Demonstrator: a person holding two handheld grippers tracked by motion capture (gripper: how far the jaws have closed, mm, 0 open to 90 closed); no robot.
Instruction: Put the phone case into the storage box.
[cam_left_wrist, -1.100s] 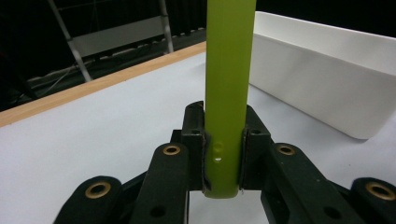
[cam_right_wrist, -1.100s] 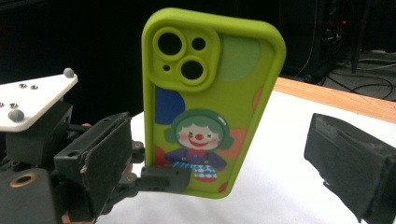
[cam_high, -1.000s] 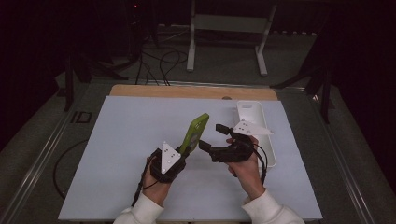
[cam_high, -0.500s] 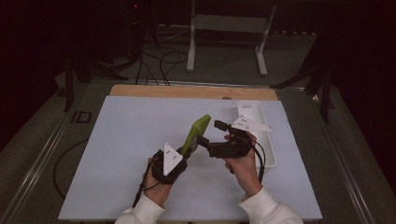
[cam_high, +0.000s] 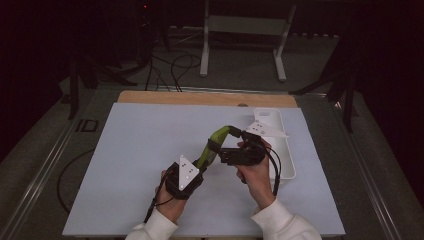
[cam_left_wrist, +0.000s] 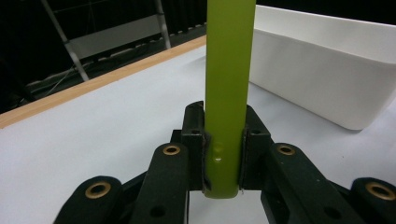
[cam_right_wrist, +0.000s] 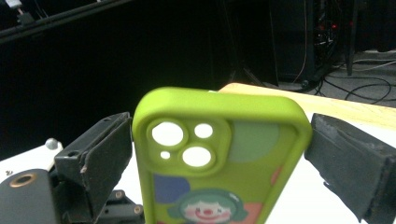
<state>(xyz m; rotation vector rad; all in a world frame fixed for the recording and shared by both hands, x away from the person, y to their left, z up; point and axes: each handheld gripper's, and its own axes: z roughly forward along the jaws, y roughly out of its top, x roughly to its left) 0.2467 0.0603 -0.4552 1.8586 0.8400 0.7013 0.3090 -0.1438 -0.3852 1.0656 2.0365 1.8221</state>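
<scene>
The surface (cam_high: 140, 165) is a wide pale sheet with a wooden strip (cam_high: 200, 98) along its far edge; its left half lies bare, and open sheet runs in front of both hands to the near edge. A white bin (cam_high: 286, 165) stands near the right edge, just behind the right hand; in the left hand-held gripper view its tall wall (cam_left_wrist: 327, 79) rises close beside the work, and I cannot tell what is inside.

A green phone case (cam_high: 212, 145) is held in the air above the middle of the surface, slanting up and away. The left hand-held gripper (cam_high: 199, 167) is clamped on the case's lower end, its jaws narrowed to the thin edge (cam_left_wrist: 226, 154), which is pinched between the pads. The right hand-held gripper (cam_high: 227, 142) straddles the upper end: in its own view the jaws stand wide on either side of the case (cam_right_wrist: 219, 158), the left one just beside it and the right one apart. That view alone shows the camera cut-outs and a clown picture on the case.
</scene>
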